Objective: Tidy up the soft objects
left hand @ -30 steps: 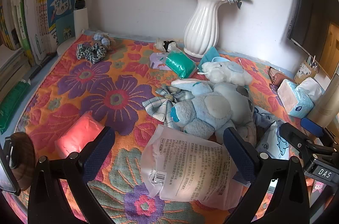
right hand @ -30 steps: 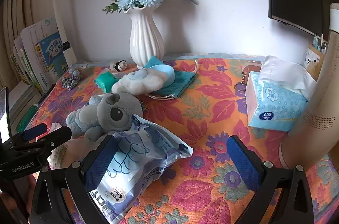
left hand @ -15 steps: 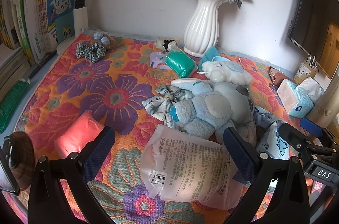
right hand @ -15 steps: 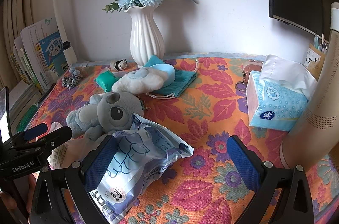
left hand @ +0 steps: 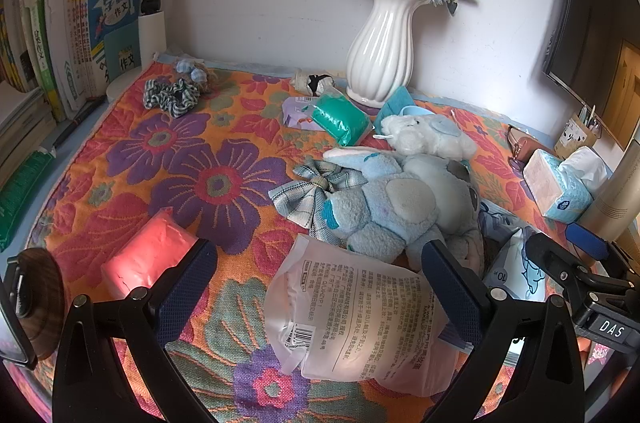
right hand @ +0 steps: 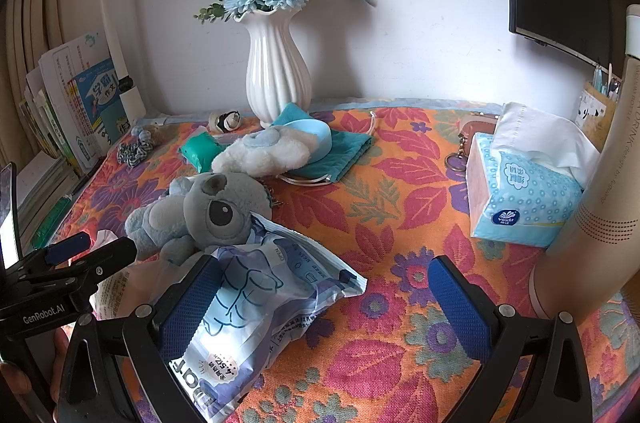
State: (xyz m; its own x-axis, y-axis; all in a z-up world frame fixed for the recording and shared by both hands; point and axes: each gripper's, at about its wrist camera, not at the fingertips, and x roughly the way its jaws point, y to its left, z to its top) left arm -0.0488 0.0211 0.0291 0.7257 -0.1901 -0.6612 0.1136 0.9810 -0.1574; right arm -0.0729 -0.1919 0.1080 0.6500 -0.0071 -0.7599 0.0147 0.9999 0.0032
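We're hovering the left gripper (left hand: 316, 287) wide open and empty over the white pouch (left hand: 360, 319) at the desk's near edge; its right finger is hiding part of the plush koala (left hand: 396, 211). The right gripper (right hand: 324, 303) is gaping too, its left finger covering the blue packet (right hand: 264, 303), whose print is partly cut off.

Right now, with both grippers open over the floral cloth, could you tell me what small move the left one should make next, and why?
Probably ease the left gripper down and close on the white printed packet. Its open fingers already straddle that packet, which lies loose on the cloth in front of the blue plush toy, nearer than any other soft thing.
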